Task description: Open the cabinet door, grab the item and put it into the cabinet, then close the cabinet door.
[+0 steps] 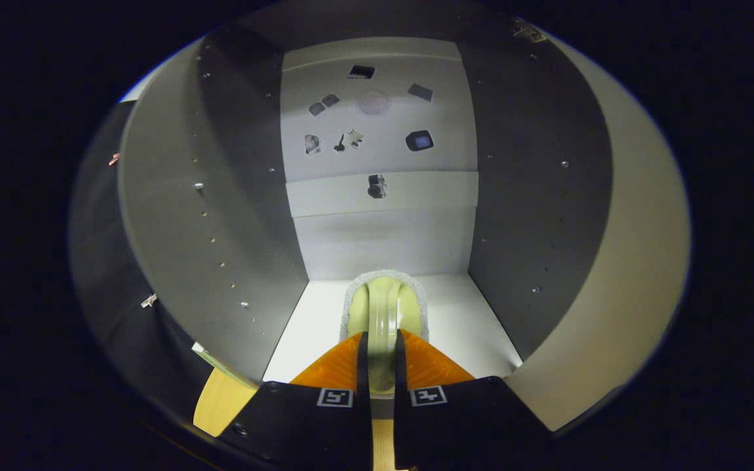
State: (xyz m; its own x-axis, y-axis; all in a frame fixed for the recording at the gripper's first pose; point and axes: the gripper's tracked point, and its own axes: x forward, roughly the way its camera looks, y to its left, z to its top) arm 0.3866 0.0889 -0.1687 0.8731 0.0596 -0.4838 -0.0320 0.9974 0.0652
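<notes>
So the tool (381,340) is reaching right into the open cabinet (534,196), and its two fingers are squeezed in on a pale yellow-green item (383,307), one finger on each side of it. Looks like a rounded glossy thing with a fuzzy whitish rim around its far end, can't really say what it is exactly. It sticks out past the fingertips and sits low over the white cabinet floor (468,327), about midway between the two side walls; can't tell if it's actually touching the floor or hanging just above it.

Inside, the side walls are grey with rows of little peg holes and a few shiny screws. The back panel (377,242) is lighter, with a horizontal strip (429,191) across it partway up. Above that strip there's a scatter of small dark stickers or picture bits (419,140) on the back, plus one (377,186) right on the strip, too small to make out.

Off to the left the cabinet door (161,216) stands swung open, its pale edge curving round. A bit of light wooden desk (220,399) peeks out just below the cabinet, beside the left finger
</notes>
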